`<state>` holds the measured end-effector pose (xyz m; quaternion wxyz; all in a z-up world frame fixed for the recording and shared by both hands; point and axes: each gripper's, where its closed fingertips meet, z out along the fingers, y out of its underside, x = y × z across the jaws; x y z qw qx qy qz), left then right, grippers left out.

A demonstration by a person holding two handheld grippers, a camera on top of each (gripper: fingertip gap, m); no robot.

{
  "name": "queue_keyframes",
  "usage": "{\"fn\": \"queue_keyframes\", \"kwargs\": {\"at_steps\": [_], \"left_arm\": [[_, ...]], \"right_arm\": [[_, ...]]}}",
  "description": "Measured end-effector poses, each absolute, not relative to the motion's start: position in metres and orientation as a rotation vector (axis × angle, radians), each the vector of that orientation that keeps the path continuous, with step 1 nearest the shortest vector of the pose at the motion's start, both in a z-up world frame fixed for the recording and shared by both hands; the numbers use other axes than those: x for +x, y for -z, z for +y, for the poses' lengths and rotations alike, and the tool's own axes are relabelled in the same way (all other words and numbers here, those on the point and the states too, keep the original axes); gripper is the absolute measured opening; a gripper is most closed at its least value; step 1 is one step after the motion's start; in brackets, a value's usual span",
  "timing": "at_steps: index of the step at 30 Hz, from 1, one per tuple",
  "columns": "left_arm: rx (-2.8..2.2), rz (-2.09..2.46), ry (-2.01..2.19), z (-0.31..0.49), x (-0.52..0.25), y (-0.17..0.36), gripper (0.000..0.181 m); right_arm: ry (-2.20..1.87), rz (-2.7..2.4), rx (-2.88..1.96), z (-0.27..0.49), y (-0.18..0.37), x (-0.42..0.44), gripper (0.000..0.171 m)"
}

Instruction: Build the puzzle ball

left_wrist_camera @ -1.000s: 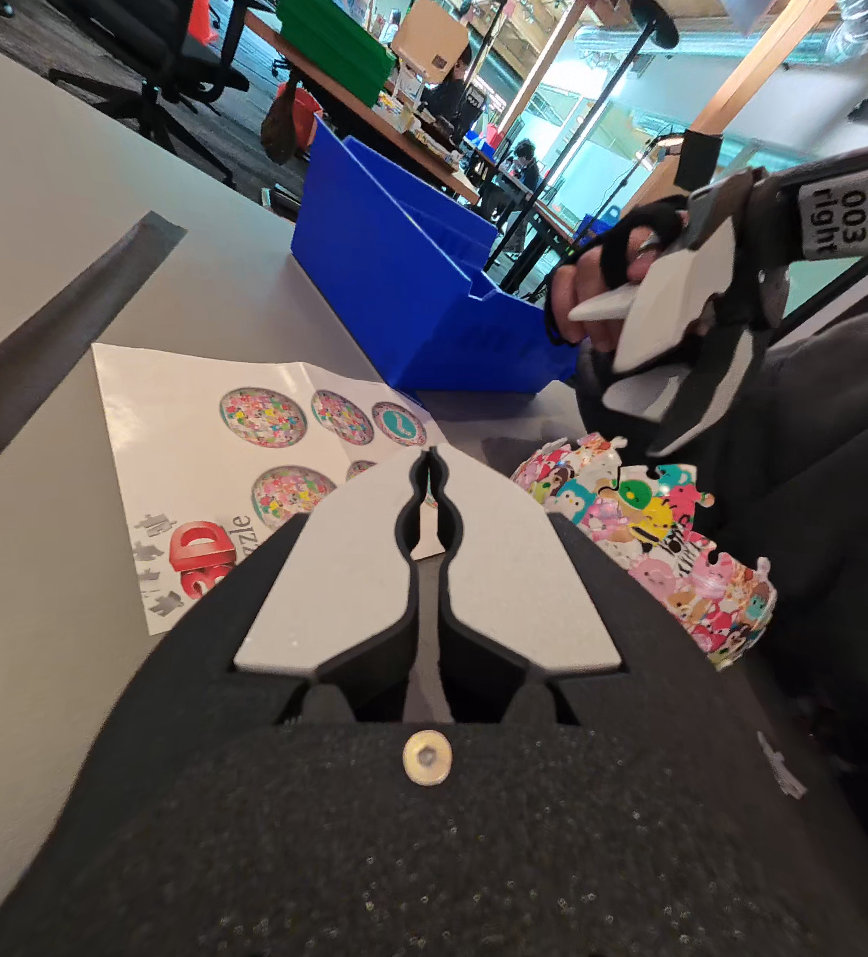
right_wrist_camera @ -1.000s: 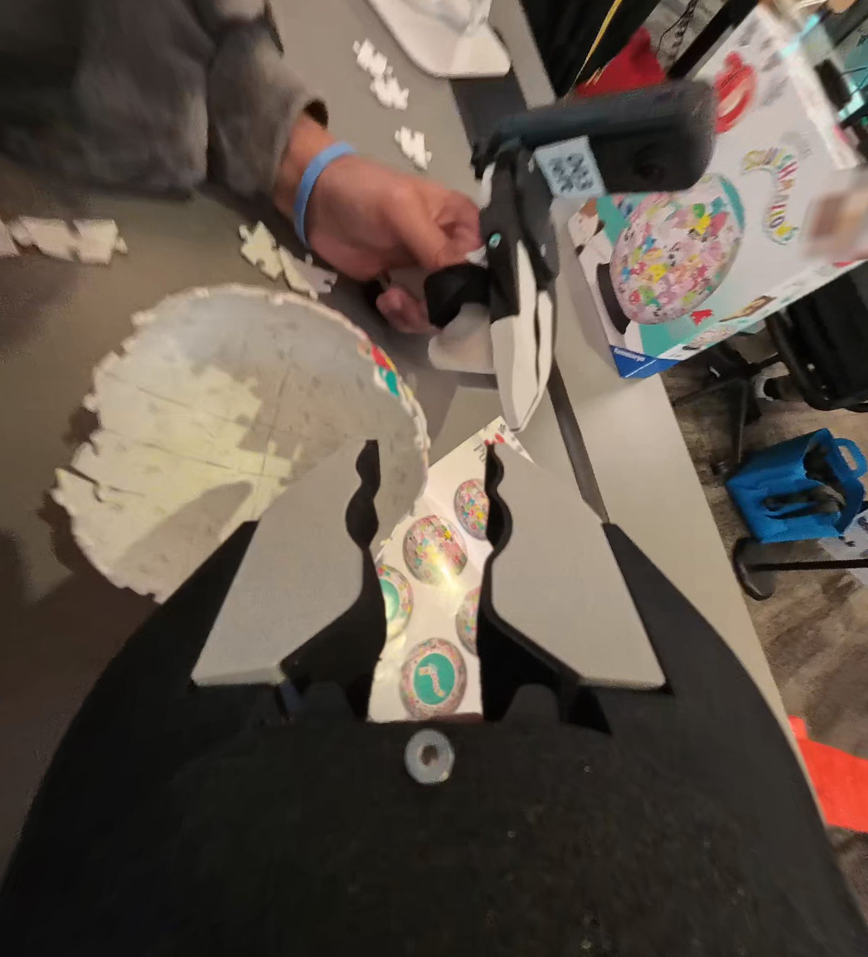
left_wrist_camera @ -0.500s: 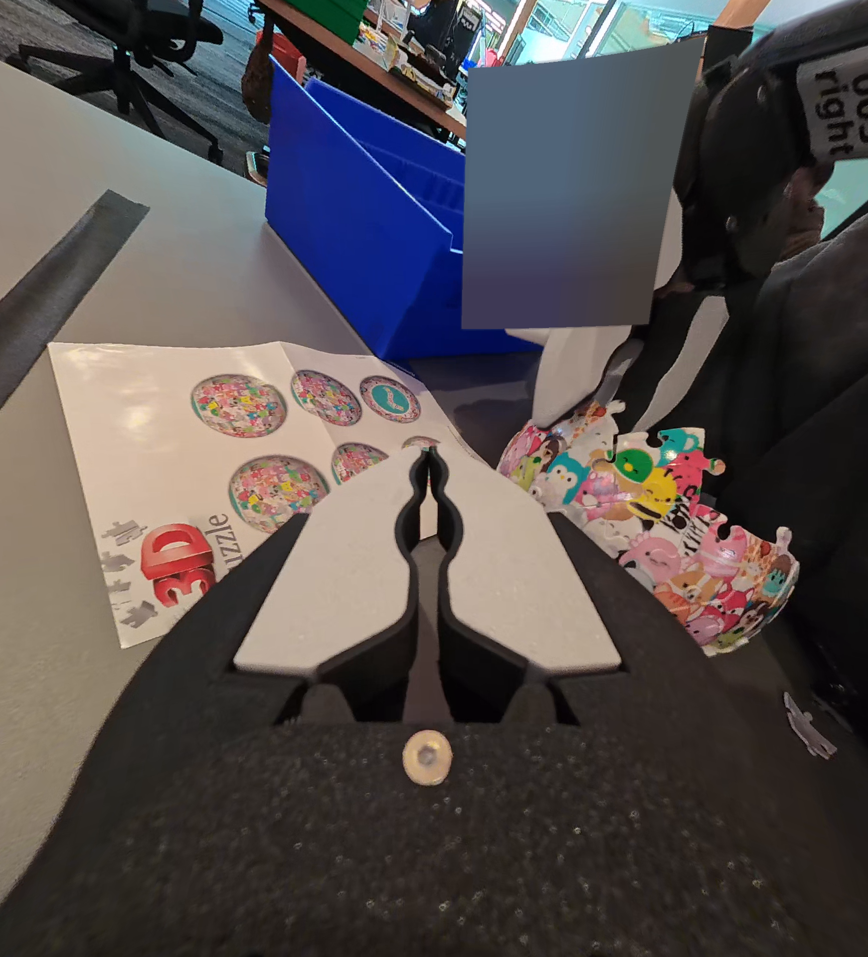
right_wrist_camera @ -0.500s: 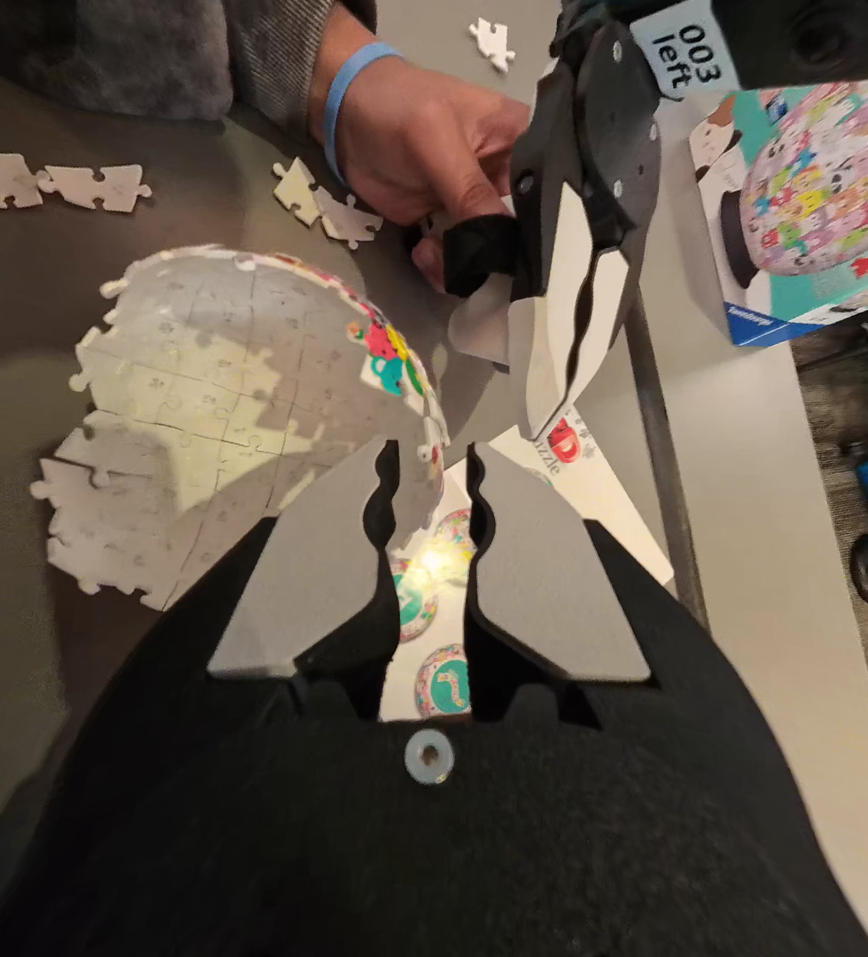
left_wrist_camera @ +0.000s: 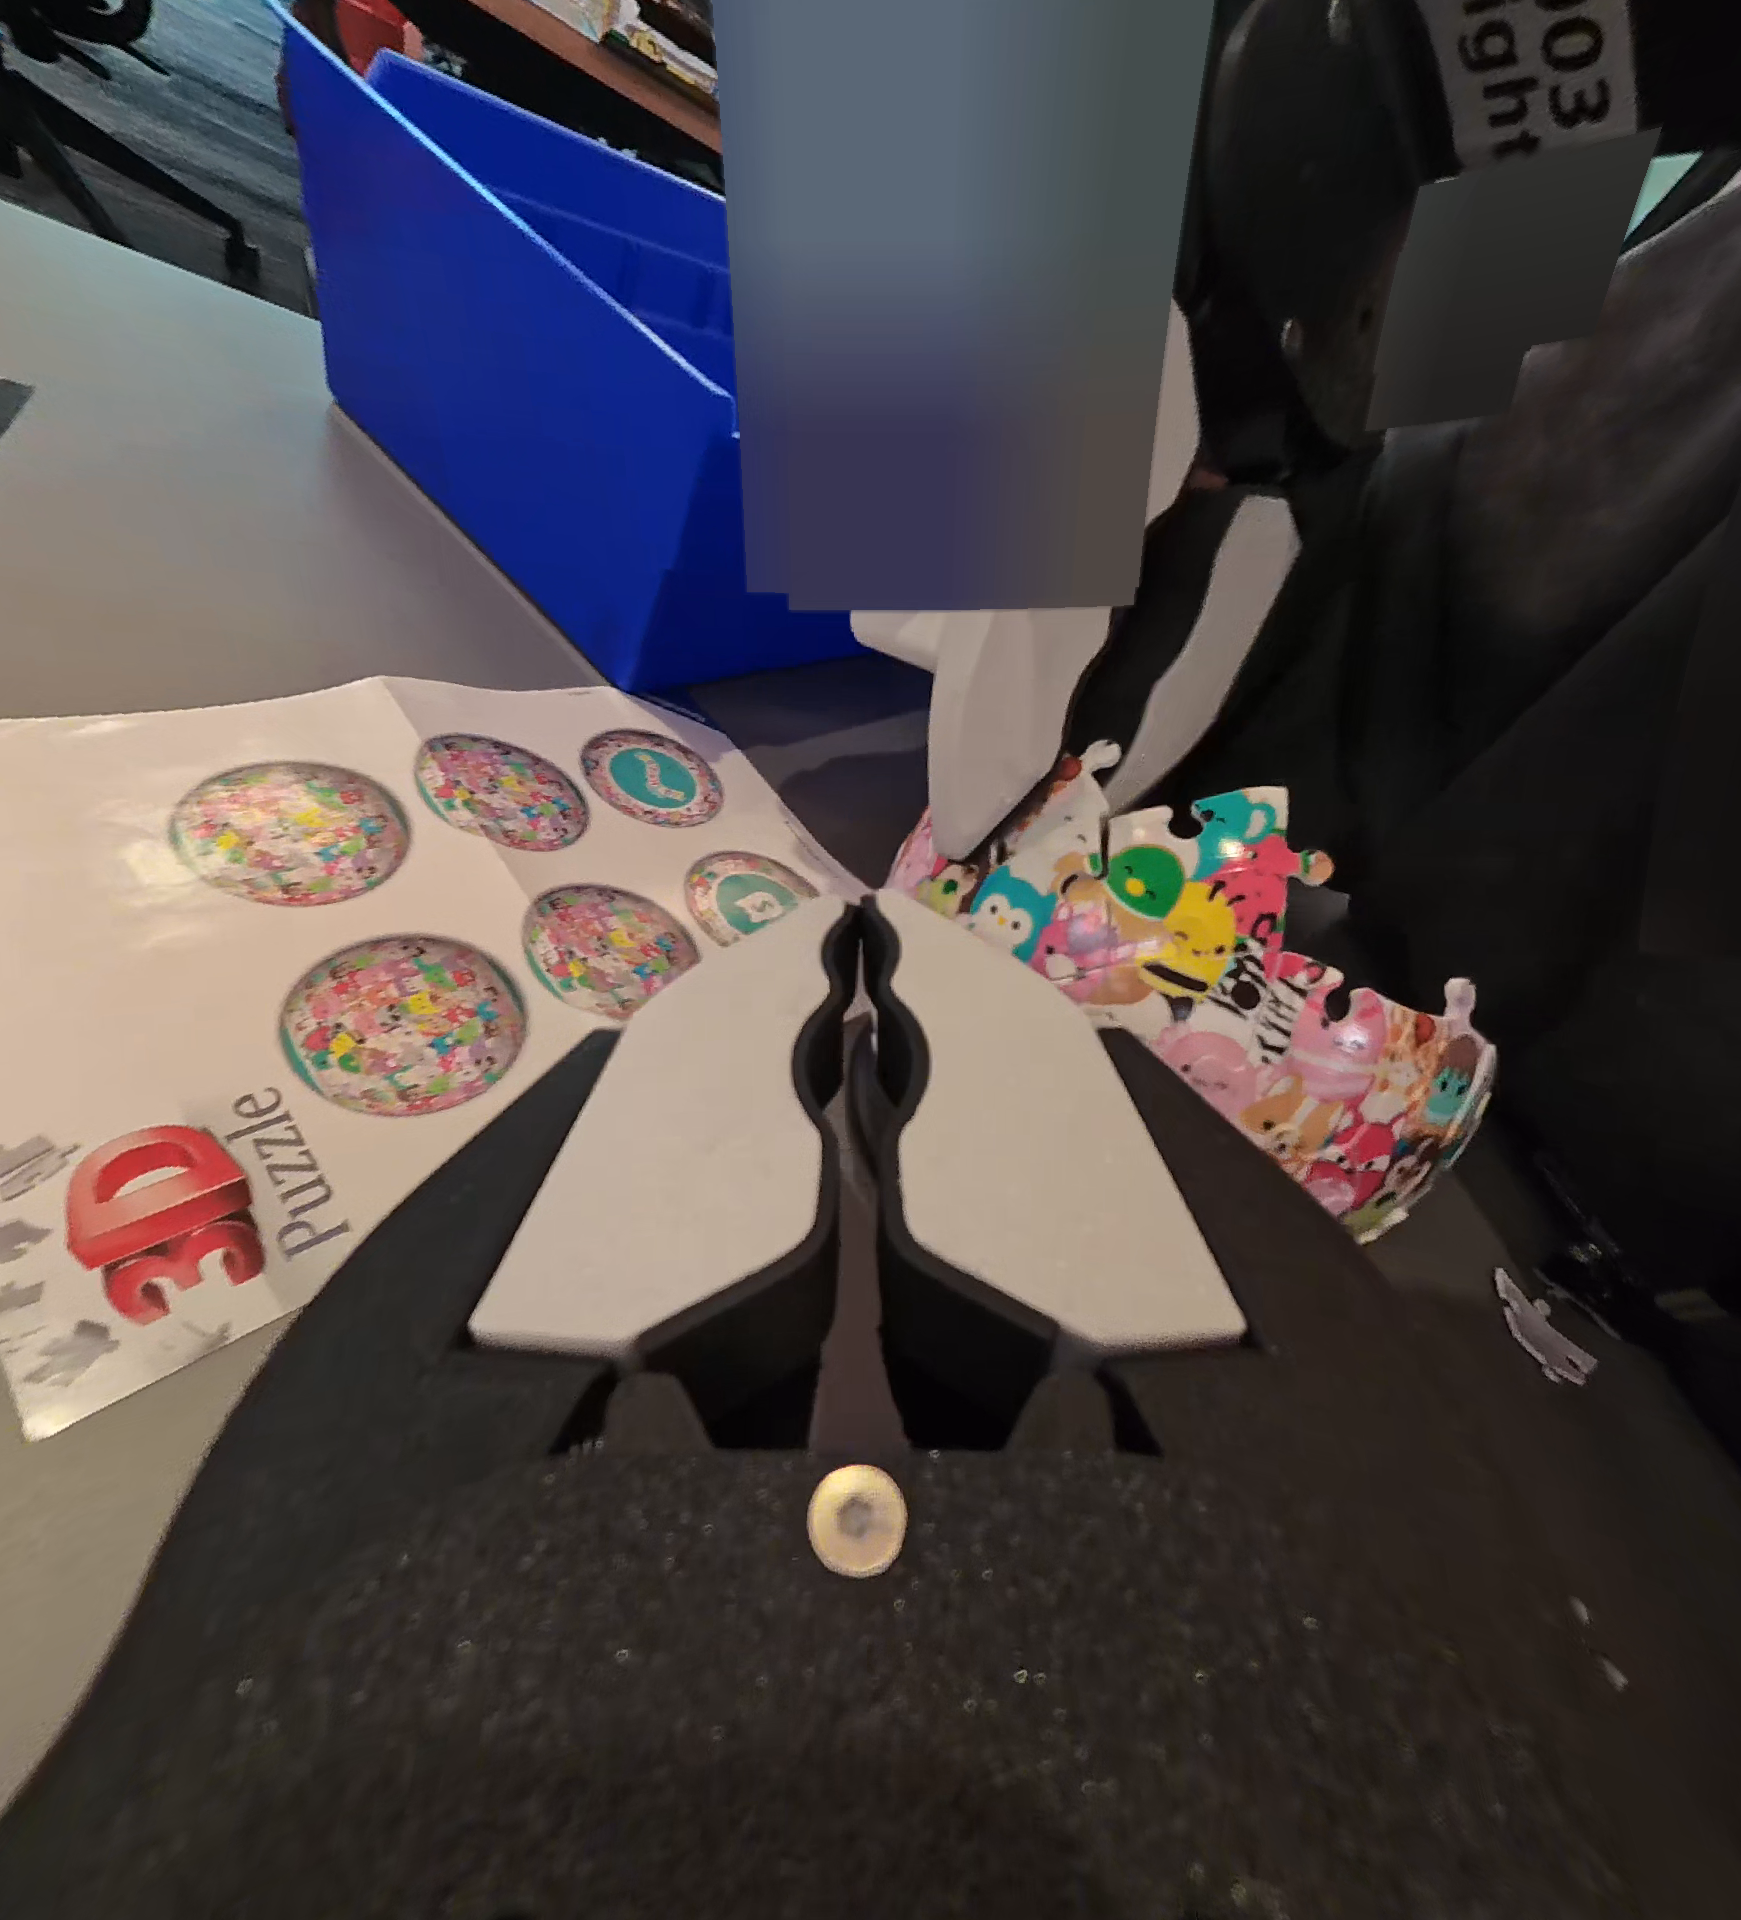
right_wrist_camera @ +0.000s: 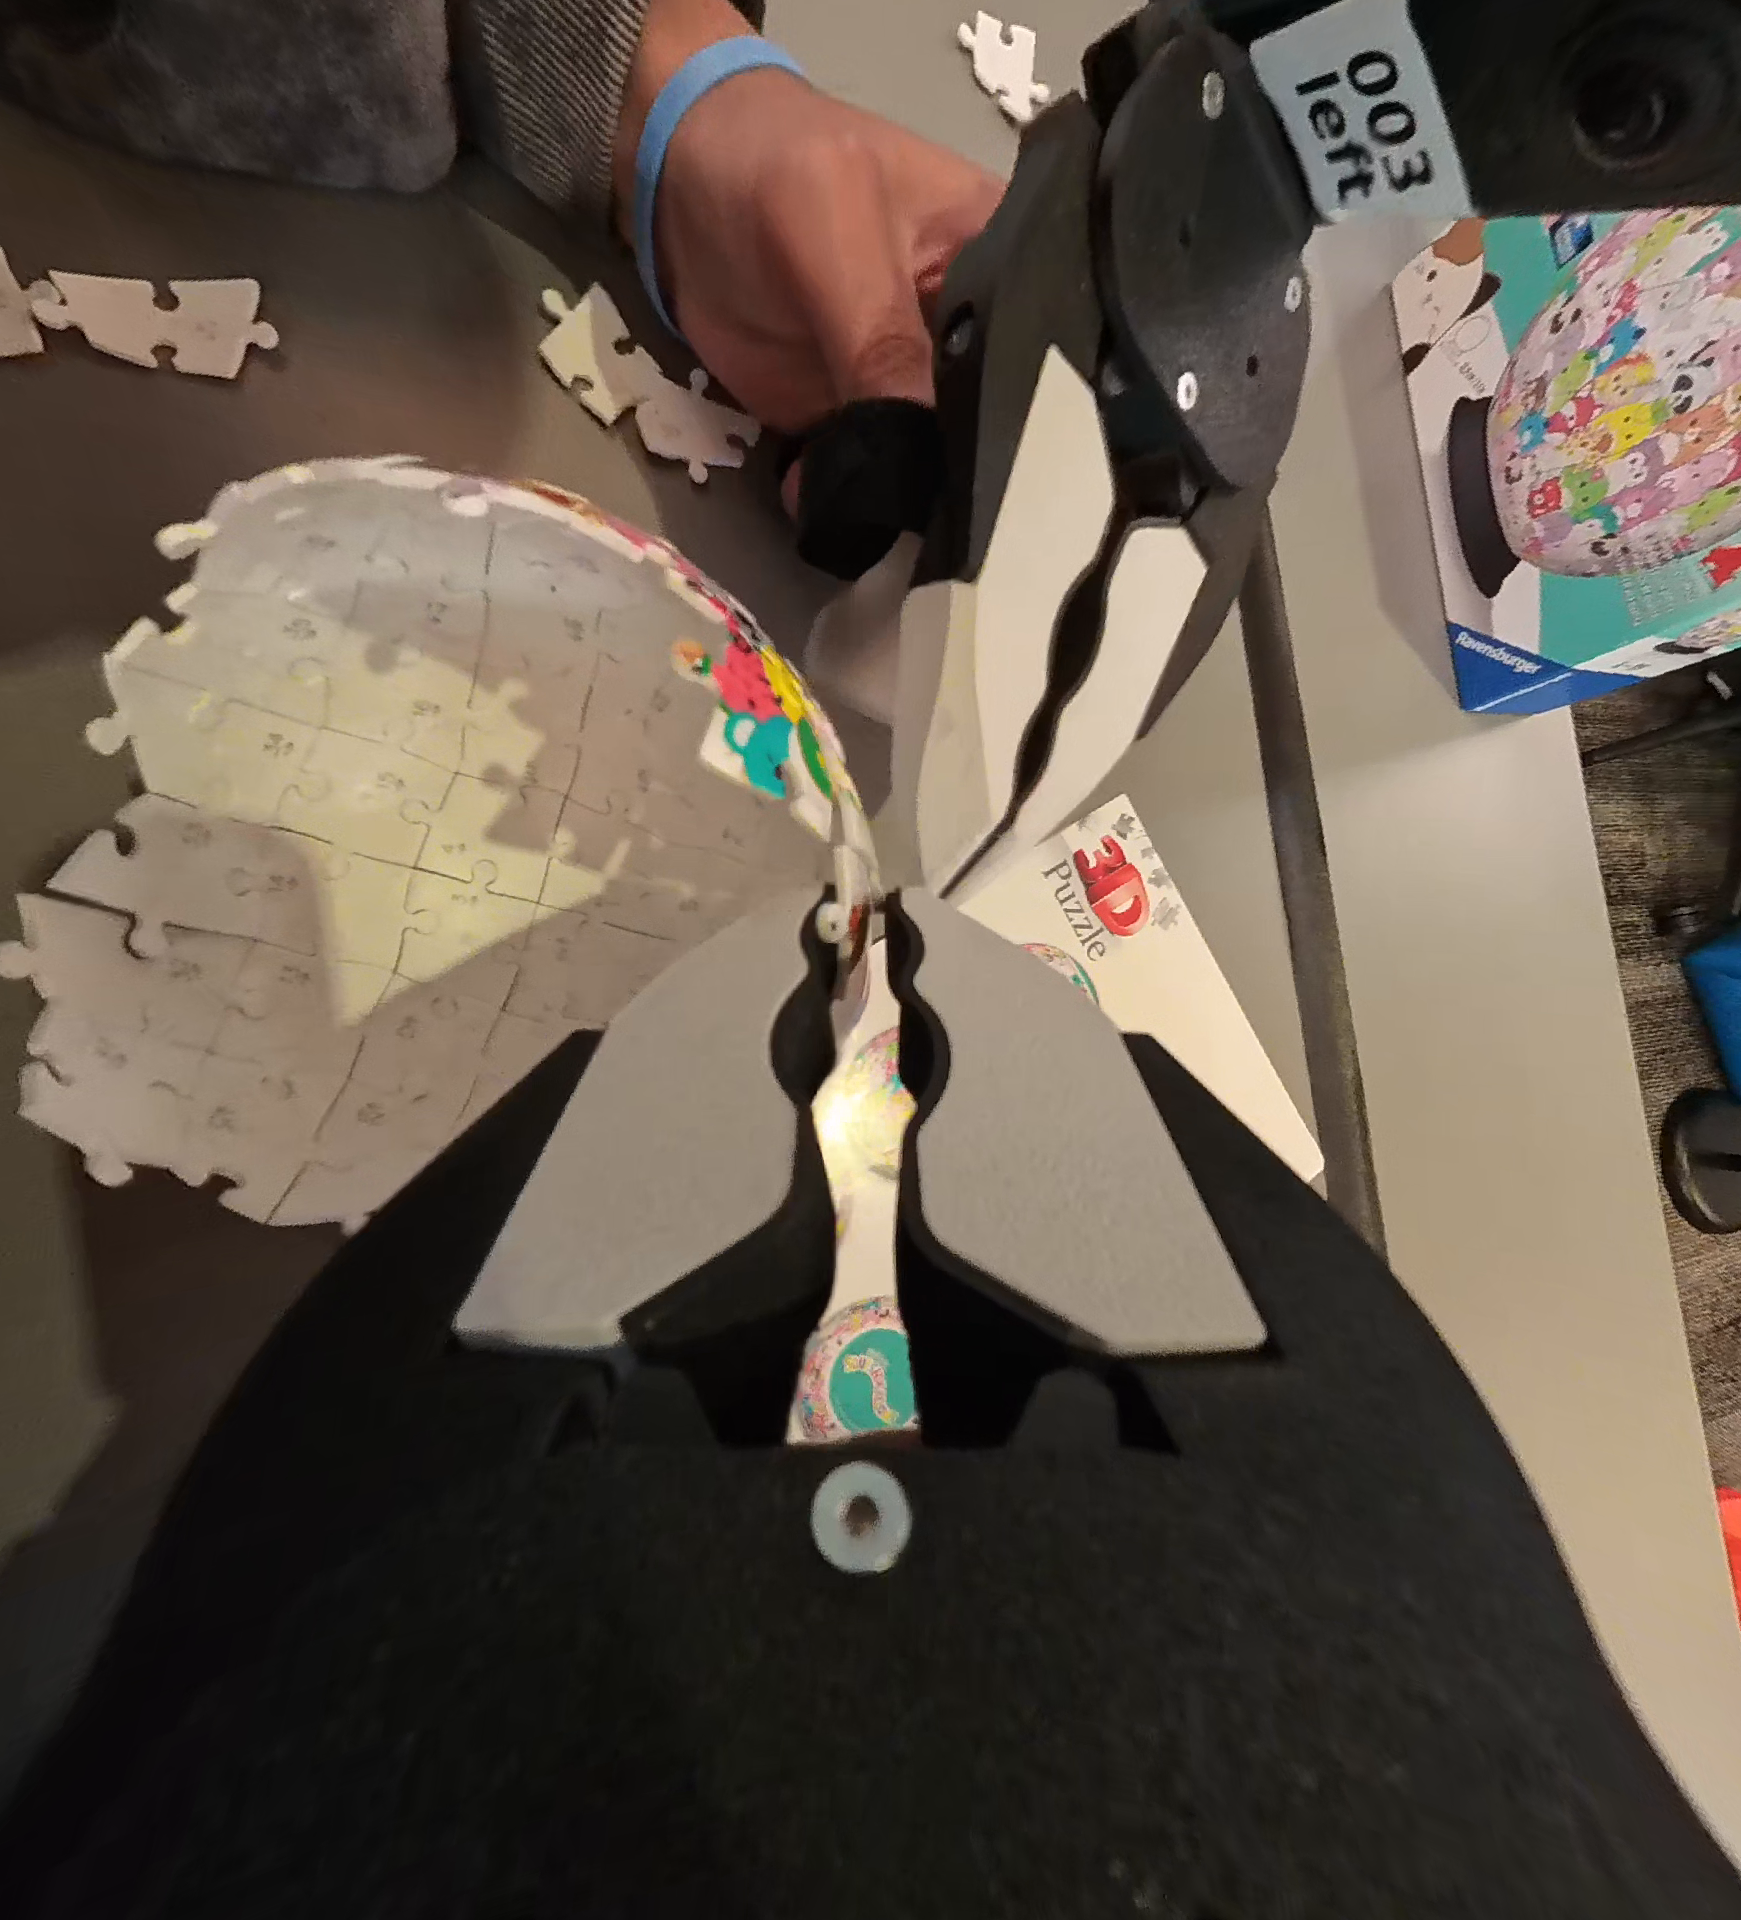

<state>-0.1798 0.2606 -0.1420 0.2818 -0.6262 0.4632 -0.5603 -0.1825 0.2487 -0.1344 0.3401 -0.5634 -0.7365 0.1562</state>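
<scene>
The half-built puzzle ball [left_wrist_camera: 1209, 987] is a bowl-shaped shell with bright cartoon prints outside, resting on the dark table just right of my left gripper. In the right wrist view its white inside [right_wrist_camera: 378, 831] faces up. My right gripper [right_wrist_camera: 861, 914] comes down from above and is shut on the shell's near rim; it also shows in the left wrist view [left_wrist_camera: 1063, 800], one finger outside the shell and one inside. My left gripper [left_wrist_camera: 864, 912] is shut, low over the instruction sheet, its tips close to the shell's left side. It shows in the right wrist view [right_wrist_camera: 939, 883] too.
A printed instruction sheet [left_wrist_camera: 222, 935] lies flat on the left. A blue bin [left_wrist_camera: 533, 364] stands behind it. The puzzle box [right_wrist_camera: 1624, 416] is at the far right by the table edge. Loose white pieces [right_wrist_camera: 149, 322] [right_wrist_camera: 648, 395] lie beyond the shell, near a hand [right_wrist_camera: 793, 229]. Left and right tips are no more than a few centimetres apart.
My right gripper dropped onto the shell's rim and closed from open to shut on it. My left gripper stayed shut and moved nearer the shell.
</scene>
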Motion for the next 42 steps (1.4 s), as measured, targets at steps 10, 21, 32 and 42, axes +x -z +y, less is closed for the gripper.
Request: {"fn": "queue_keyframes", "kwargs": {"at_steps": [10,21,32,42], "left_arm": [[-1.604,1.238,1.552,0.2530,-0.1778,0.1328,0.000],[-1.596,1.237,1.553,0.2518,-0.1773,0.1322,0.000],[-1.599,1.235,1.561,0.2514,-0.1772,0.1320,0.000],[-1.603,1.232,1.561,0.2522,-0.1767,0.1319,0.000]], "right_arm": [[-0.373,-1.902,-1.456,0.2497,0.1350,-0.1835,0.005],[-0.388,-1.857,-1.502,0.2505,0.1363,-0.1827,0.005],[-0.387,-1.814,-1.513,0.2526,0.1315,-0.1813,0.013],[-0.340,-1.812,-1.432,0.2494,0.1309,-0.1856,0.004]]}}
